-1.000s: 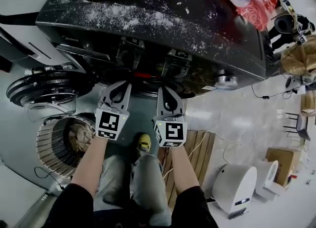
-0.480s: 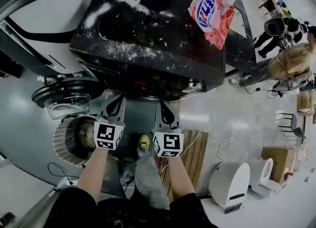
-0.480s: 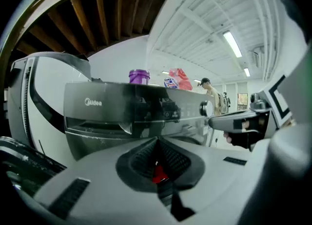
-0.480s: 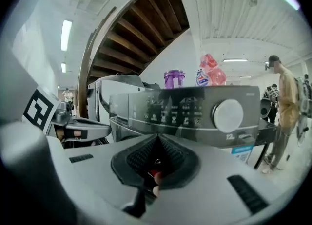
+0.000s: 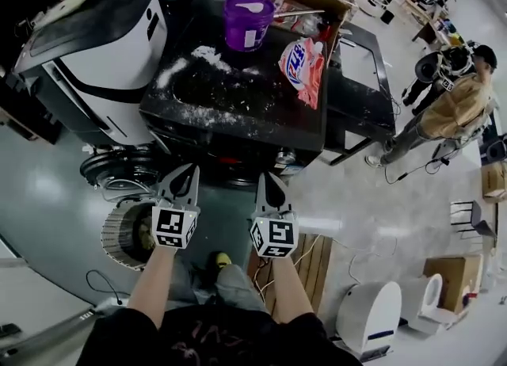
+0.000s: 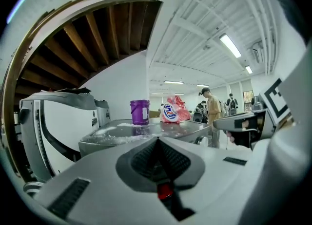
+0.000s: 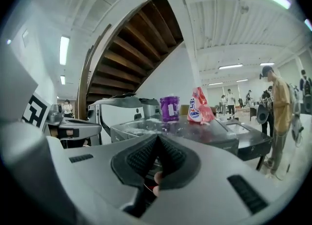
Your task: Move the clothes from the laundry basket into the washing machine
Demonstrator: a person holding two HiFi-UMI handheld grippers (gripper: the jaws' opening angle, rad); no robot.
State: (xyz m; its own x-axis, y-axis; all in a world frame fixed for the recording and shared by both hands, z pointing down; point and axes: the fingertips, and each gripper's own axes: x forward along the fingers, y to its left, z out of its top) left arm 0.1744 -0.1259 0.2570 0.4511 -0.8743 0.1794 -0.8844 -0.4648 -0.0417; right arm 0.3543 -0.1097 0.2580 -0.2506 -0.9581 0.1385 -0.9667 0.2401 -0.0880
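The black washing machine (image 5: 238, 103), its top dusted with white powder, stands ahead, with its round door (image 5: 119, 168) swung open at the lower left. Below the door sits the round slatted laundry basket (image 5: 119, 238) with a brownish garment (image 5: 144, 236) inside. My left gripper (image 5: 189, 169) and right gripper (image 5: 264, 177) are side by side in front of the washer, above the floor, both shut and empty. In the left gripper view the shut jaws (image 6: 157, 143) point level at the washer top (image 6: 141, 132). The right gripper view shows the same (image 7: 157, 141).
A purple bucket (image 5: 247, 20) and a red-white detergent bag (image 5: 301, 63) sit on the washer. A white machine (image 5: 95, 55) stands to its left. On the right are a person (image 5: 447, 107), a wooden pallet (image 5: 313, 253) and a white unit (image 5: 372, 317) on the floor.
Both grippers have risen together and stayed shut. The head view has pulled back, so the whole washer top, the bucket and the bag now show.
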